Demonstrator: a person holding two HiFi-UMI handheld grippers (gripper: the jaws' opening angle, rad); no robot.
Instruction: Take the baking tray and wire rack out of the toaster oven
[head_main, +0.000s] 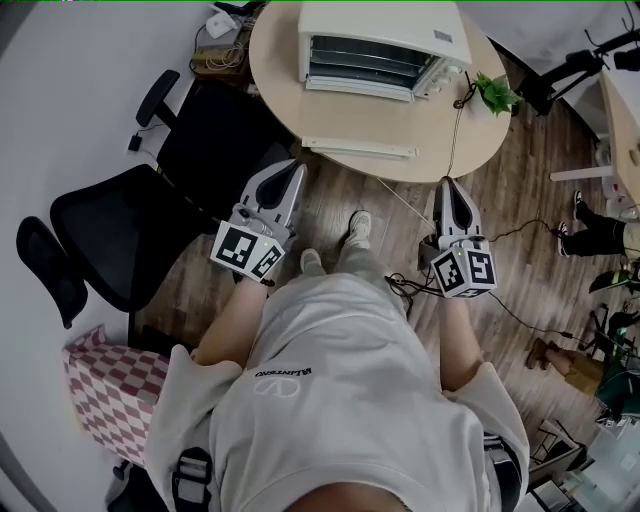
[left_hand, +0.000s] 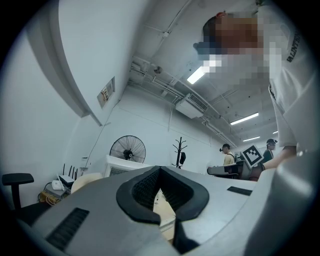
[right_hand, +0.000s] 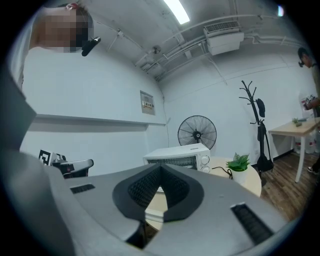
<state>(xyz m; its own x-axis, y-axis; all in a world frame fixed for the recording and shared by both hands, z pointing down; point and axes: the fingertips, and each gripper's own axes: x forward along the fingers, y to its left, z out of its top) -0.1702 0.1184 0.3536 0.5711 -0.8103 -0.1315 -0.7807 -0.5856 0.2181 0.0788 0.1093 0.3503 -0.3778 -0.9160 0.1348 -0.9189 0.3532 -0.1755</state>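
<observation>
The white toaster oven stands at the back of a round pale table; wire bars show through its front, and I cannot make out the baking tray. It also appears as the oven in the right gripper view and the oven in the left gripper view. My left gripper is shut and empty, hanging short of the table's near left edge. My right gripper is shut and empty too, just off the near right edge. Both point toward the oven from a distance.
A long pale flat strip lies near the table's front edge. A small potted plant and a cable sit at the table's right. A black office chair stands at the left, a checkered box beside me, and cables on the wooden floor.
</observation>
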